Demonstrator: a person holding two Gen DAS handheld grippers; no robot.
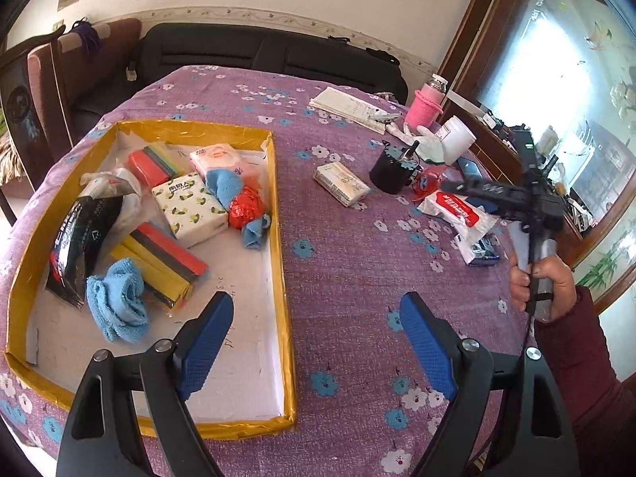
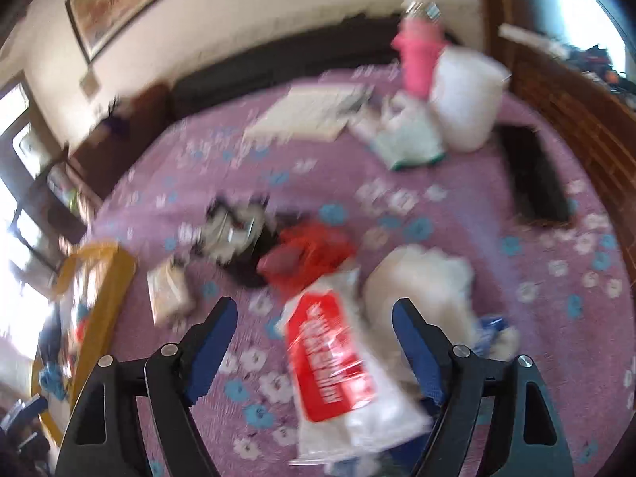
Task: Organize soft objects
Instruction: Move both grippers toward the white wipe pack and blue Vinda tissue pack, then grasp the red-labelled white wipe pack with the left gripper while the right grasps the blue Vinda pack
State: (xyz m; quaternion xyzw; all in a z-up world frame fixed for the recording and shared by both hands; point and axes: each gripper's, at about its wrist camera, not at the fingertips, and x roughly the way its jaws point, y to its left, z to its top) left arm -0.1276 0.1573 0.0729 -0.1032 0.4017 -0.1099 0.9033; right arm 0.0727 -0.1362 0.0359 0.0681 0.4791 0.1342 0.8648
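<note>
**Sorting soft things: one tray filled, several packs outside it**

Hovering at the bottom of its own view, the left gripper [image 1: 318, 342] has its jaws spread wide with nothing between them, over the purple flowered tablecloth [image 1: 342, 270] beside the yellow-rimmed tray [image 1: 283, 278]. Inside the tray, at centre left, lie two blue cloths [image 1: 119, 302], two stacks of coloured sponges [image 1: 167, 262], two tissue packs [image 1: 189, 208], one red crumpled wrapper [image 1: 245, 206] and one black-and-white bag [image 1: 79, 234].

Outside the tray, at centre, lies one tissue pack [image 1: 342, 183]; right of it stands one dark mug [image 1: 391, 171]. At centre right, one red-labelled white pack [image 1: 457, 208] lies on the cloth.

In the blurred right wrist view, the right gripper [image 2: 314, 342] is spread too, its jaws either side of that red-labelled white pack [image 2: 338, 361] without pressing on it. One white fluffy bundle [image 2: 421, 278] lies just beside it.
</note>
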